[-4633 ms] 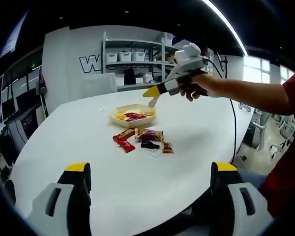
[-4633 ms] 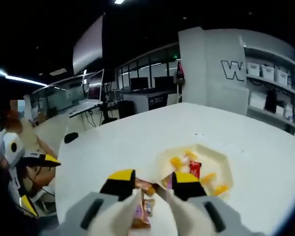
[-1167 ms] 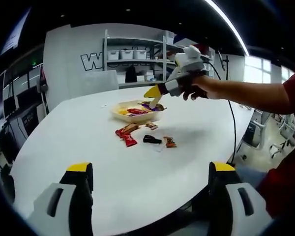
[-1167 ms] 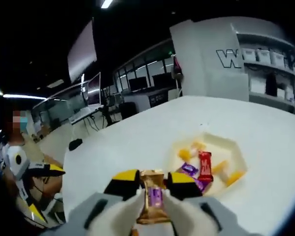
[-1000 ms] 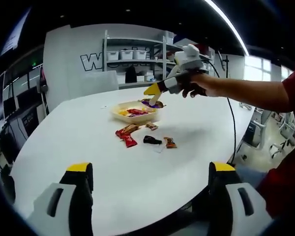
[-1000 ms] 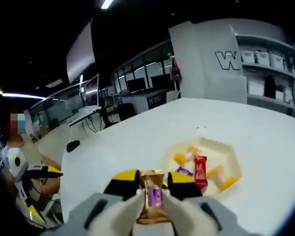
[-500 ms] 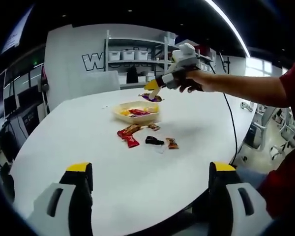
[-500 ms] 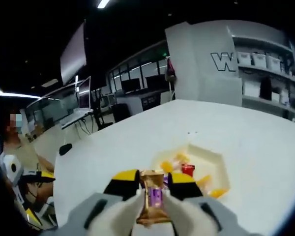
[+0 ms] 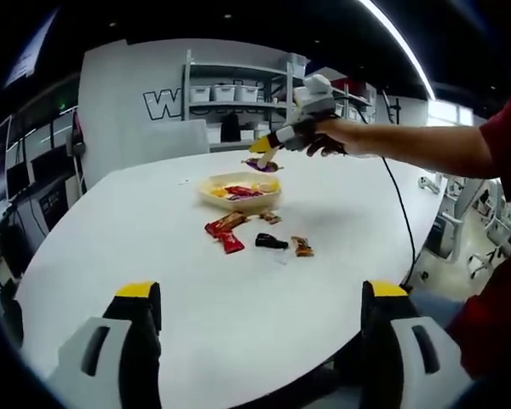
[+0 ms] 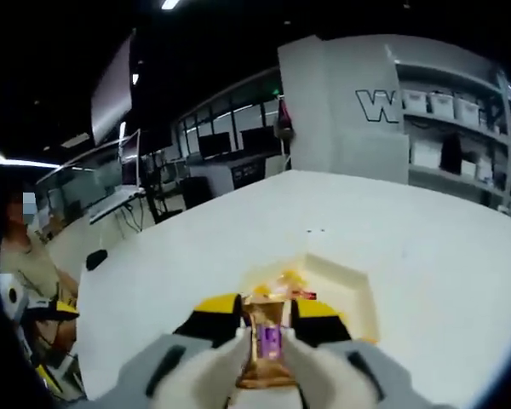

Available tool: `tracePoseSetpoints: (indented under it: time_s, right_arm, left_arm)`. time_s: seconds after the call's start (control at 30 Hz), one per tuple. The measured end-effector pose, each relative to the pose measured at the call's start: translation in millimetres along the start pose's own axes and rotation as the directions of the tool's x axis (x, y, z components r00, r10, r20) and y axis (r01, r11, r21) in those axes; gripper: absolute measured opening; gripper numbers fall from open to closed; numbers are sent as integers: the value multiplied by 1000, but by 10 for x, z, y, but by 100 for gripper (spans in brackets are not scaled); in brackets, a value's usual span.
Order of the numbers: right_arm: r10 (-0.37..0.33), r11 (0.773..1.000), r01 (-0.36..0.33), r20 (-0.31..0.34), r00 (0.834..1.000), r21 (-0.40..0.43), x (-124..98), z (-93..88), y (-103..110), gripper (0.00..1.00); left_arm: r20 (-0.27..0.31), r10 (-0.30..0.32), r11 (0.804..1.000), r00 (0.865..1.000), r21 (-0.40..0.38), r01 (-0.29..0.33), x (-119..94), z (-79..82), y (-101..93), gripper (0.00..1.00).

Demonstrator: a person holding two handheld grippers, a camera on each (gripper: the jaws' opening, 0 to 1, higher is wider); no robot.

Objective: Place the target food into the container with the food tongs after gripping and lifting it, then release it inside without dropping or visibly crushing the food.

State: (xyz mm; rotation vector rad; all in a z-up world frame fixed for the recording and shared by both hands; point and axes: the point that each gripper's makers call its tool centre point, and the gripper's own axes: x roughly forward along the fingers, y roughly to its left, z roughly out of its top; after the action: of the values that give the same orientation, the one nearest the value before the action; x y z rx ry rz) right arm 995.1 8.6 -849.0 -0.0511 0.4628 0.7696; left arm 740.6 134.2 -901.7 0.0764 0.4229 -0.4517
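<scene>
Right gripper [image 10: 266, 328] is seen clamped on a gold-and-purple wrapped candy bar [image 10: 265, 341], low centre of the right gripper view, held above the near edge of the cream container [image 10: 347, 285] on the white tabletop [image 10: 443, 256]. In the left gripper view the same gripper is seen at upper centre, the candy bar [image 9: 263, 165] hanging over the container [image 9: 238, 191] of sweets. Loose wrapped candies [image 9: 257, 239] are scattered on the tabletop just below the container. Left gripper [image 9: 258, 315] is held released, jaws wide apart at the bottom, nothing between them.
</scene>
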Motion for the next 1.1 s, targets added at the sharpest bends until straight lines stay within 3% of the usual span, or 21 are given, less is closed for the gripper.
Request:
tracePoseSetpoints:
  time_s: [0.27,0.43,0.73,1.1]
  right_arm:
    - [-32,999,32,3,999,-6,77,87,-127,17]
    - [-65,997,66,28,998,-51,112,135,-233,23]
    - [-36,999,37,34,999,-40,93,179,-164,23]
    - [14,999,-15,-24,1000,-41,58,6,-6,23]
  left_arm:
    - [3,13,1000,1000,-7,-13,21,24,97,94]
    - [8,19,1000,1000,-16,-18,14,32,131,95]
    - [1,22,1000,1000,-9,-22,10,30,149,94]
    - [5,15,1000,1000,0,-15,-3,46,105,94]
